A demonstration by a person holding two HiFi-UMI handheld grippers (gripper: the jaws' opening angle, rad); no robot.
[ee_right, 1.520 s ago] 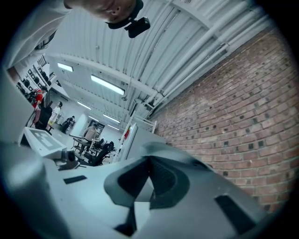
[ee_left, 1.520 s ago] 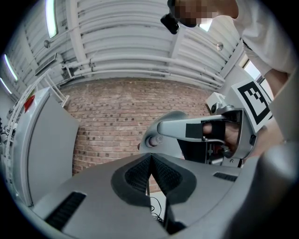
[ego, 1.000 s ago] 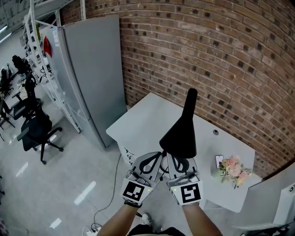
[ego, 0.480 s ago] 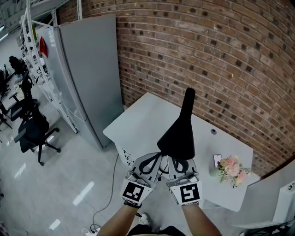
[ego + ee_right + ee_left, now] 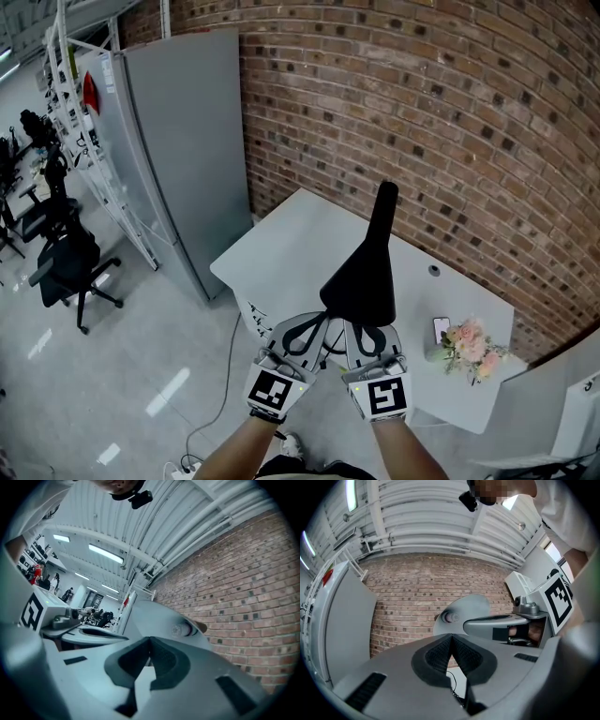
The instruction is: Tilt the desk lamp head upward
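The black desk lamp head (image 5: pixel 361 277) hangs over the white table (image 5: pixel 281 253), its neck (image 5: pixel 382 211) rising toward the brick wall. My left gripper (image 5: pixel 317 321) and right gripper (image 5: pixel 356 324) sit side by side at the head's near rim, tips partly hidden beneath it. In the left gripper view, my left gripper (image 5: pixel 451 637) is shut on nothing, with the shade's pale underside (image 5: pixel 464 609) and bulb (image 5: pixel 451 617) above. My right gripper (image 5: pixel 150 641) is likewise shut and empty below the shade (image 5: pixel 154 616).
A pink flower bunch (image 5: pixel 471 341) and a phone (image 5: pixel 442 328) lie on the table's right end near a cable hole (image 5: pixel 434 269). A grey cabinet (image 5: pixel 178 141) stands at the left against the brick wall (image 5: pixel 450 122). An office chair (image 5: pixel 70 267) stands on the floor.
The head view shifted slightly left since a second ago. Both grippers stay shut at the lamp head's near rim, and the lamp's pose looks the same.
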